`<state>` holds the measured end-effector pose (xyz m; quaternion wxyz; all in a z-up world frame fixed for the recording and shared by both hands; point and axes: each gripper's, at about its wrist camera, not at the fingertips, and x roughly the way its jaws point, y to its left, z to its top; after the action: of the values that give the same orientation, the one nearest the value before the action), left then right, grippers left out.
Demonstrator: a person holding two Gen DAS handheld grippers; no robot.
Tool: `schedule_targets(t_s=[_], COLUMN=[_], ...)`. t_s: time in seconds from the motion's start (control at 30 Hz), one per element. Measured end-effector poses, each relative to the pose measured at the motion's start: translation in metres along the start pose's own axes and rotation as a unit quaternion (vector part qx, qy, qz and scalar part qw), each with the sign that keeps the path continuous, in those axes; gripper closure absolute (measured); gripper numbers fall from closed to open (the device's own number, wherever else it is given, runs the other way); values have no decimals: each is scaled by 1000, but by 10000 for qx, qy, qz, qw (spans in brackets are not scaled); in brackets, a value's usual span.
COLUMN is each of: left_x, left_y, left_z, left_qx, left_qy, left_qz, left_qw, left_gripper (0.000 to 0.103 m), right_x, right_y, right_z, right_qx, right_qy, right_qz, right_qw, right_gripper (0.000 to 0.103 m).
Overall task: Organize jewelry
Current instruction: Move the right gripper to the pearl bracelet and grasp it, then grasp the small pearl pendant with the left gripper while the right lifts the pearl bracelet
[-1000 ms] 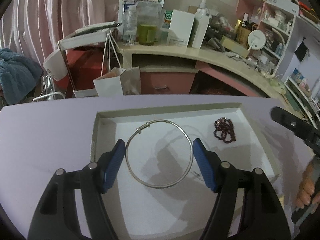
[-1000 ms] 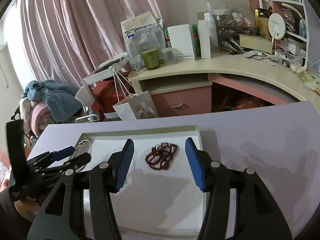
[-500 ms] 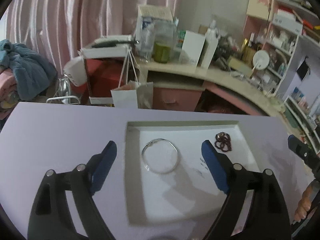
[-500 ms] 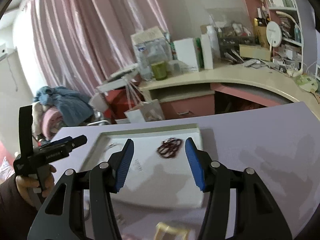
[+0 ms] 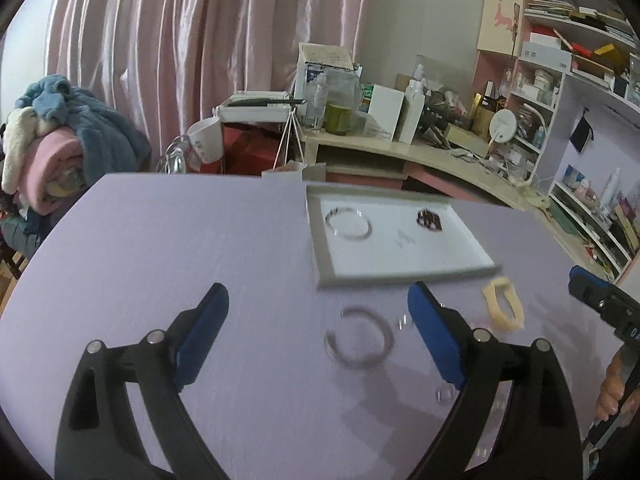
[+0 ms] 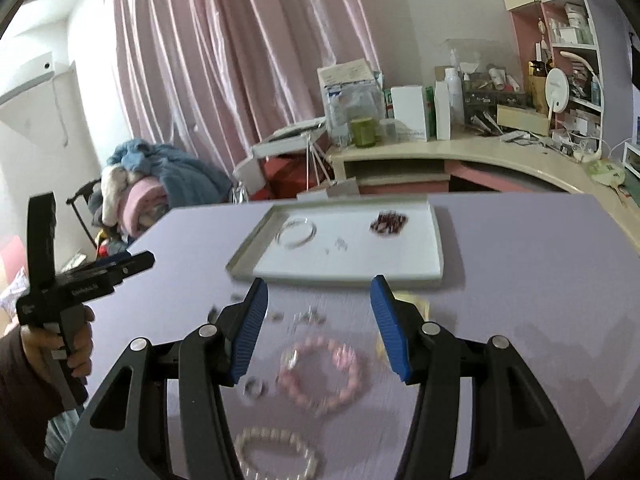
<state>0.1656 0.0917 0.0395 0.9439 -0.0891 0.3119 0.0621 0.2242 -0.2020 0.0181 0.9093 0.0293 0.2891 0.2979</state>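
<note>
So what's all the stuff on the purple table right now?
Tray: one, white, far middle of table.
Silver bangle: one, in tray, left part.
Dark red bead bracelet: one, in tray, right part.
Silver ring bangle: one, on table before tray.
Pink bead bracelet: one, on table between the right tool's fingers.
Pearl bracelet: one, whitish, nearest the camera.
Cream clip: one, beside the tray's near corner.
Small silver bits: several, blurred, near tray.
Left tool: open, empty.
Right tool: open, empty.
</note>
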Motion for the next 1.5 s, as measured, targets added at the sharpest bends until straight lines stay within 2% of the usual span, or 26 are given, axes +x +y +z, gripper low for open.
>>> schedule_targets(t_s=[0.23,0.47,0.77,0.9,0.97,1.07,1.4,1.5], left_x=[-24,-32,-30,-29,-26,-22,-7,-2], left_y=[-10,-30,-47,-50,-54,-60,-78,-84], left_z=[-55,-92,-109,-111,-113,-118,-133,-137], left_qx=[82,399,573,652,705,788,990,1025], left_qy=[46,71,160,191,237,321,592,683], left_qz=[-5,-44,-186,-215,-241,-290,-434,-443], left_qw=[10000,9992,9981,9975,9969,9959,9924,9914], left_gripper=[11,9,9,9,9,9,9,16], right_x=[-7,-5,12,13,13,8,-32,-36], right_y=[16,29,29,34,32,24,12,10], right_z=[-54,-87,-106,-113,-113,-110,-73,-66], right_qx=[-202,-403,-443,-681,-670,-543,-306,-259], right_qy=[362,695,1121,1189,1226,1157,371,247], right_qz=[-124,-219,-509,-712,-715,-795,-655,-622], right_qw=[9991,9965,9914,9880,9876,9886,9967,9974], right_gripper=[48,60,73,93,93,93,93,93])
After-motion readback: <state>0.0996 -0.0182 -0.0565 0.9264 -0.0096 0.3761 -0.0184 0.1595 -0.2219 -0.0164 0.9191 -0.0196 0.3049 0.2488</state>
